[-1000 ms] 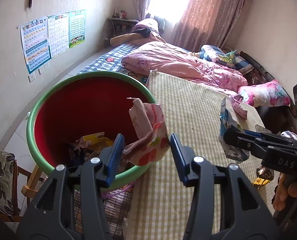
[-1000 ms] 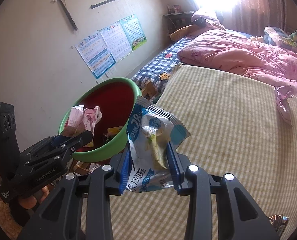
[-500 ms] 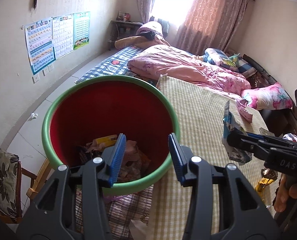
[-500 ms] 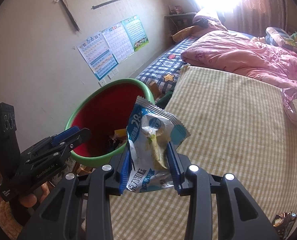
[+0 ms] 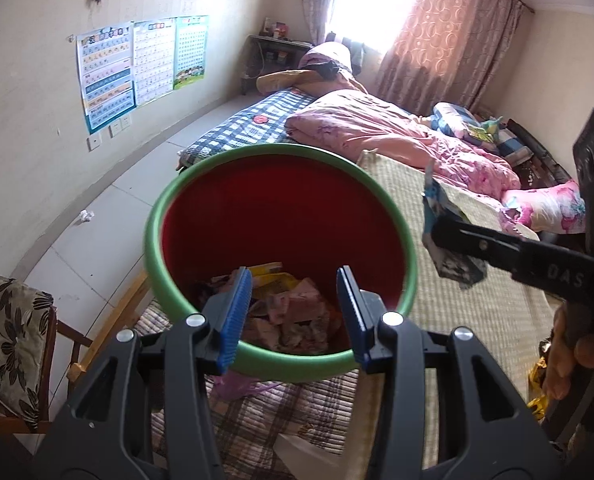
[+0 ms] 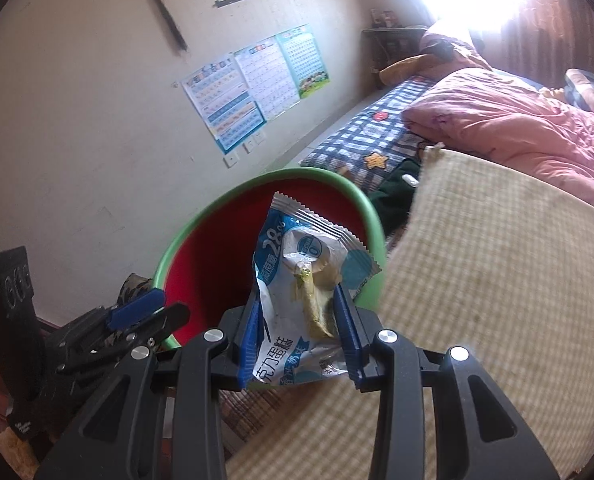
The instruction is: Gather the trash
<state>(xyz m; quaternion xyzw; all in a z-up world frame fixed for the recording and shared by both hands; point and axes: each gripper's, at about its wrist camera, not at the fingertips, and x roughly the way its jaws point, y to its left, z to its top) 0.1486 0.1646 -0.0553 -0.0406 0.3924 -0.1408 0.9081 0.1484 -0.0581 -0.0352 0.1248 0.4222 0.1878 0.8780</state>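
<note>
A green basin with a red inside (image 5: 407, 248) stands at the bed's edge and holds several wrappers, among them a pink wrapper (image 5: 297, 312). My left gripper (image 5: 295, 318) is open and empty just above its near rim. My right gripper (image 6: 299, 332) is shut on a blue and white snack wrapper (image 6: 301, 280) and holds it beside the basin's rim (image 6: 373, 216). In the left wrist view that wrapper (image 5: 445, 232) hangs to the right of the basin, over the mat.
A beige checked mat (image 5: 473, 304) covers the bed, with a pink quilt (image 5: 397, 136) behind it. A chair with a floral cushion (image 5: 9, 336) stands at the left. A crumpled paper (image 5: 84, 216) lies on the floor. A yellow wrapper (image 5: 537, 380) lies at the right.
My left gripper let go of the pink wrapper, which dropped into the basin. My right gripper has carried the blue and white wrapper closer to the basin.
</note>
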